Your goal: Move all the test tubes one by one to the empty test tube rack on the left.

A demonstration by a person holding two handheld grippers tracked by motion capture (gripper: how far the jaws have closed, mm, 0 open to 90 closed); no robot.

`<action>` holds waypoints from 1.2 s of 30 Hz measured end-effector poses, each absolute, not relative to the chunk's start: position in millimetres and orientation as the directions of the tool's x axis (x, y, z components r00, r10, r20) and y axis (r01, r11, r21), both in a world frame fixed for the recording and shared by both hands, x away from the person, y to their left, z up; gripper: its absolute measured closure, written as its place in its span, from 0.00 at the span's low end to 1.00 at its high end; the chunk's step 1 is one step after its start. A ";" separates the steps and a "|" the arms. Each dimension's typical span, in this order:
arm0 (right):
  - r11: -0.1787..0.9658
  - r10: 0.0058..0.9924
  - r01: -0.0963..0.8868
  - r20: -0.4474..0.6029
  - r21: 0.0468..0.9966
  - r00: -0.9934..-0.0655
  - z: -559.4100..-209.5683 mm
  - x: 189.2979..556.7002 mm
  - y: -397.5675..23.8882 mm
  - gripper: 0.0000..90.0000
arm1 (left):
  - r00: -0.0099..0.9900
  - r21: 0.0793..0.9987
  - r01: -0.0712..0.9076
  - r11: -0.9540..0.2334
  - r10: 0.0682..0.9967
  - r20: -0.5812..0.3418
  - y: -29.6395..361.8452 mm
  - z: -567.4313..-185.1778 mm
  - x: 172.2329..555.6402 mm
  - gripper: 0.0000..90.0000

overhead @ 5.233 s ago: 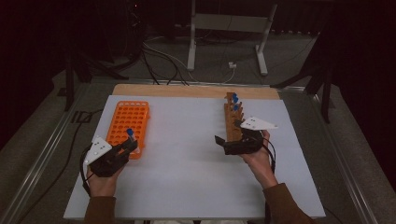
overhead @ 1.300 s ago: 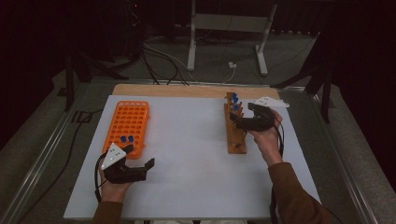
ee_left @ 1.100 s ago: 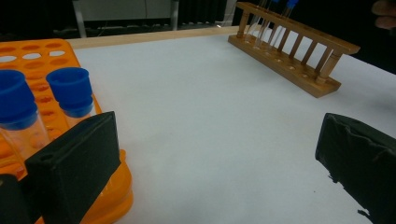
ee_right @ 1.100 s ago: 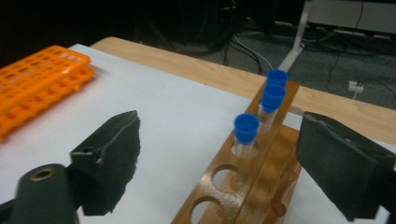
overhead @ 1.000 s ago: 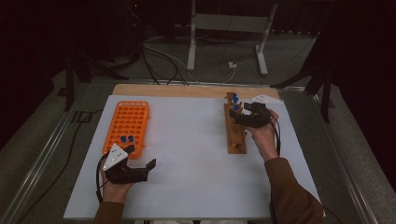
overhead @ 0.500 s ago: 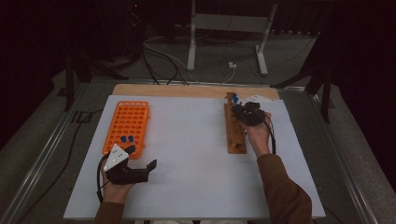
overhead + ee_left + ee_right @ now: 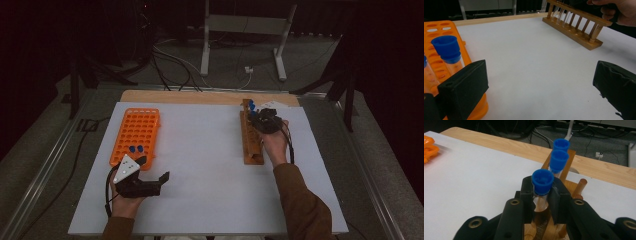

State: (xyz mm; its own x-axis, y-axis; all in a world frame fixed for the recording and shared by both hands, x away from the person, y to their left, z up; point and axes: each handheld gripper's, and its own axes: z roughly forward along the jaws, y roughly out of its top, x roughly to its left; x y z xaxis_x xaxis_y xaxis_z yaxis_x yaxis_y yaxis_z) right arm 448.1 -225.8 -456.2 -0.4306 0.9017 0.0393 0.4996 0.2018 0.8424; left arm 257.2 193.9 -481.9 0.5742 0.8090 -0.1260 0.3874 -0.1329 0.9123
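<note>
Right gripper (image 7: pixel 541 195) has just been closing, and its pads now pinch the blue-capped tube (image 7: pixel 542 182) below the cap, at centre of the right gripper view, seated in the wooden rack (image 7: pixel 250 137) at the high view's right. Left gripper (image 7: pixel 152 172), lower left, spread wide.

Blue-capped clear tubes (image 7: pixel 541 187) stand in a brown wooden rack (image 7: pixel 248 145); the plastic rack (image 7: pixel 136 135) is orange.
</note>
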 end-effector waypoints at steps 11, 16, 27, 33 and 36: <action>0.190 0.903 0.477 0.038 0.858 -0.428 -447.8 441.7 -225.8 0.84 | 0.578 0.910 0.388 -0.144 0.808 -0.119 192.0 -483.1 257.9 0.01; 0.188 0.900 0.456 0.033 0.870 -0.434 -440.7 437.9 -226.8 0.84 | 0.576 0.911 0.387 -0.144 0.809 -0.116 192.1 -482.6 257.5 0.01; 0.173 0.897 0.406 0.028 0.897 -0.442 -418.9 427.7 -234.4 0.84 | 0.576 0.910 0.387 -0.149 0.810 -0.112 191.3 -482.9 257.7 0.01; 0.194 0.891 0.381 0.000 0.904 -0.454 -408.2 420.8 -235.2 0.84 | 0.576 0.910 0.387 -0.150 0.810 -0.111 191.0 -483.0 257.9 0.01; 0.189 0.889 0.370 0.002 0.910 -0.458 -404.8 417.6 -236.4 0.84 | 0.576 0.909 0.388 -0.151 0.810 -0.111 190.7 -483.1 257.7 0.01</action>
State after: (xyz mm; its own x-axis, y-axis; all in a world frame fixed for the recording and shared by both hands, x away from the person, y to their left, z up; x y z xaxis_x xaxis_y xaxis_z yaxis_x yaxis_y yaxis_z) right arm 417.6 -236.4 -404.8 -0.4580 0.8889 0.0018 0.3696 0.1886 0.9099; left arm 257.7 190.7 -483.1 0.5758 0.8101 -0.1108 0.3876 -0.1512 0.9093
